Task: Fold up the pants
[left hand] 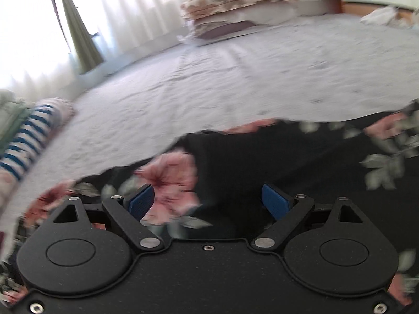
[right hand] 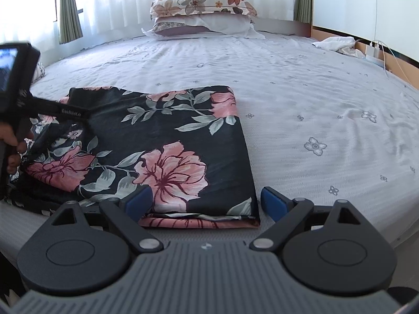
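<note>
Pants folded on bed, left part blurred; left tongs, right tongs agape, empty.

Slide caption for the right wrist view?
Open right gripper at the near edge of folded floral pants on the bed.

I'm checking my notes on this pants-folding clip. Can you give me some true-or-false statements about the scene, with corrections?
1. The floral pants lie on the bed. True.
2. The right gripper is clamped on the cloth. False: its jaws stand open.
3. Pillows are stacked at the far end. True.
4. The pants are plain white. False: black with pink flowers.
5. The left gripper is shut. False: it is open above the pants.
</note>
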